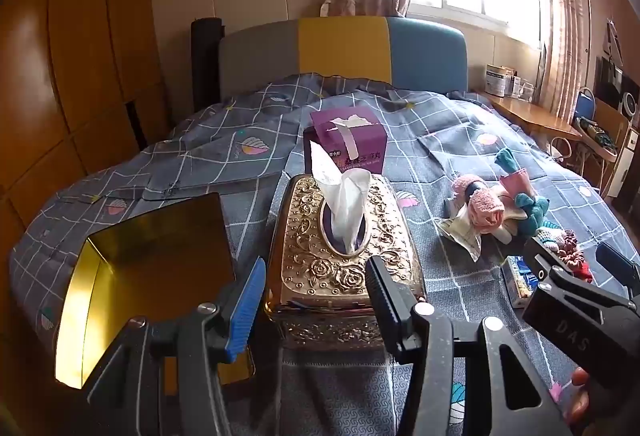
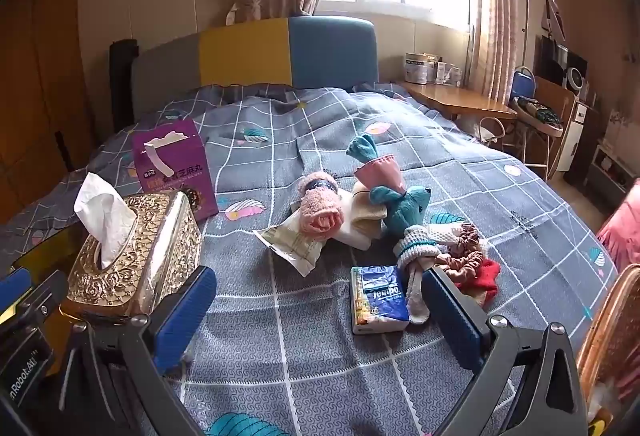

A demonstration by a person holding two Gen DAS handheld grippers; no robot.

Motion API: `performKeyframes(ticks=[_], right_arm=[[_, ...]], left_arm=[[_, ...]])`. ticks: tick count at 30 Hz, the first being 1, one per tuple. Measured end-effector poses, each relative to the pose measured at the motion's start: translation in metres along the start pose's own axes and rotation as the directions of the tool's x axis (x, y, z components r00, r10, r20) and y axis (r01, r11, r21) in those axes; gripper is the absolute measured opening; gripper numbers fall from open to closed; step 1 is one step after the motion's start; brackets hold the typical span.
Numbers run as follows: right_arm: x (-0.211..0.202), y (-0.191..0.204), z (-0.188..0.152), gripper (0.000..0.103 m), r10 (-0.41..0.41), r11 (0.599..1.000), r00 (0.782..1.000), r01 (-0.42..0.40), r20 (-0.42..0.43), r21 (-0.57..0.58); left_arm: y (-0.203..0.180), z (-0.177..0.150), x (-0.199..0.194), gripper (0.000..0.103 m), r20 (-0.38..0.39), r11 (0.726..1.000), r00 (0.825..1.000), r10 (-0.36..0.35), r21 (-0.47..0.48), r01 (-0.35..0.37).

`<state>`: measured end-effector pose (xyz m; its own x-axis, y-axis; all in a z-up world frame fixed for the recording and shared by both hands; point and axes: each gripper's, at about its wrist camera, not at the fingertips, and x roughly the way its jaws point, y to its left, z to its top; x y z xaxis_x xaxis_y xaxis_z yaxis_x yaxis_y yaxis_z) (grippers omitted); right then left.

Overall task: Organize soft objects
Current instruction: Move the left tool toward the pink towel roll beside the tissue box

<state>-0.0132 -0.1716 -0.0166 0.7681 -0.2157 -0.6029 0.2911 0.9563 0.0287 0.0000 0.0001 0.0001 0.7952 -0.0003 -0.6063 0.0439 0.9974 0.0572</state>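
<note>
A pile of soft things lies on the bed: a rolled pink towel (image 2: 320, 213), a teal plush toy (image 2: 404, 205), a knitted white piece (image 2: 416, 244), scrunchies (image 2: 464, 256) and a blue tissue pack (image 2: 378, 294). The pink towel also shows in the left wrist view (image 1: 486, 211). My right gripper (image 2: 320, 310) is open and empty, low over the bed just before the tissue pack. My left gripper (image 1: 316, 300) is open and empty, its fingers either side of the near end of a gold tissue box (image 1: 344, 248).
An open gold tin (image 1: 140, 276) lies left of the tissue box. A purple carton (image 1: 346, 137) stands behind it. A wicker basket rim (image 2: 604, 324) is at the right edge. A bedside table (image 2: 456, 97) with jars stands beyond the bed.
</note>
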Motion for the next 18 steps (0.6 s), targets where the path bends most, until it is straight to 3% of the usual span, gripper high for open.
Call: performKeyframes(ticks=[18], right_arm=[[-0.0010, -0.0060, 0.0001, 0.103, -0.006, 1.000, 1.000, 0.006, 0.009, 0.008]], left_arm=[[-0.0003, 0.0007, -0.0031, 0.052, 0.009, 1.000, 1.000, 0.005, 0.010, -0.005]])
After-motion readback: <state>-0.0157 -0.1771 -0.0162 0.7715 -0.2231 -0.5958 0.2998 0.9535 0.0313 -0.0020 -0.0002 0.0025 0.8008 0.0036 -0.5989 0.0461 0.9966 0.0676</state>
